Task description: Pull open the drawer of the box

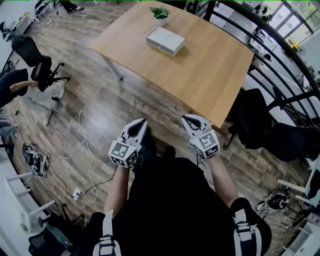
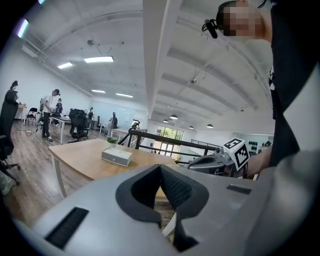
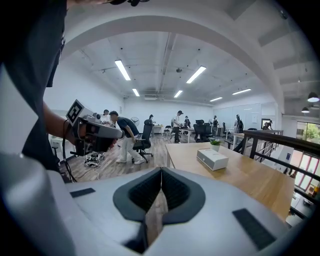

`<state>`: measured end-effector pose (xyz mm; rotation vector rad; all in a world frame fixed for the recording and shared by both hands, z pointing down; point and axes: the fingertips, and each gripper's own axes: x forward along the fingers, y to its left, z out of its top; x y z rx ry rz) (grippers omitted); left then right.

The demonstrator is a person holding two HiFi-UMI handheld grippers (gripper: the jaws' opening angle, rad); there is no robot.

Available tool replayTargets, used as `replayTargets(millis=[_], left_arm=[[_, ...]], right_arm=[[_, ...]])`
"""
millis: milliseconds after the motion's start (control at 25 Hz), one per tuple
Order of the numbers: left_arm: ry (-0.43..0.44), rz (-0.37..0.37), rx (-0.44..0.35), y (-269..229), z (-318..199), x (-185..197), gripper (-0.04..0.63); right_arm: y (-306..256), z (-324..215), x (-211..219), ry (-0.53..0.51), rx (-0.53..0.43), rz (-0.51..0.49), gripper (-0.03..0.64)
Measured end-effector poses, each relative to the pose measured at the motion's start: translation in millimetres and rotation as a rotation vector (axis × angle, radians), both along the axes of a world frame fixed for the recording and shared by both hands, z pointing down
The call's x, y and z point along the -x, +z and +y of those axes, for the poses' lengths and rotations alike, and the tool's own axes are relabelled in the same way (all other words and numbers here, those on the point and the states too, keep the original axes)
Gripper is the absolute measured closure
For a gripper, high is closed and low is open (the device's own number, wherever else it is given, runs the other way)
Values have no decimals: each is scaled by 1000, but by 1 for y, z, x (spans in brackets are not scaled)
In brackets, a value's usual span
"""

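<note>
Wood-floored open office, viewed steeply from above. Pale wooden table (image 1: pixel 205 75) ahead of operator, w/ dark railing (image 1: pixel 280 45) beyond at rt. and office chair (image 1: pixel 37 62) at far L.

Task obj.: white box (image 1: pixel 165 40). Lies flat on far part of table, just beside small potted plant (image 1: pixel 160 15), well apart from both grippers. Also visible in L gripper view (image 2: pixel 116 156) and R gripper view (image 3: pixel 212 159). Drawer front and pull too small to make out in any view.

L gripper (image 1: pixel 141 122) and R gripper (image 1: pixel 187 119): held side by side near waist, short of table's near edge, tips toward table. Both closed, pads meeting at tips, nothing between them (cf. L (image 2: pixel 160 167), R (image 3: pixel 161 171)).

Stage (est.): approach to box not yet made; drawer apparently shut and untouched.

Likely failure modes, as judged from layout:
1. Reaching pull w/ closed jaws: no grip possible w/o opening first.
2. Pulling w/ one gripper only: prob. drags whole light-looking box across smooth top rather than freeing drawer. Bracing w/ other gripper advisable.
3. Knocking plant over, given its closeness to box.
4. Snagging a foot on white cable (image 1: pixel 82 150) on floor at L while stepping round table.
</note>
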<state>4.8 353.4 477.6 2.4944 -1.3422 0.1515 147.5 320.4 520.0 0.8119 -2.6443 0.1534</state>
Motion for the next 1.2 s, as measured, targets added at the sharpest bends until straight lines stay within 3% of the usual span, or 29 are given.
replayTargets(millis=[320,760,1200], left_arm=[[23,11,6,-1,-34,36,572],[65,12,-5,-9,-105,107,572],[133,3,-19,-8,-158,160,572]], right_arm=[[-3,-33,32,38,8,6,592],[-9,-87,108,66,4,25,592],[5,-125,149,131,25,49,592]])
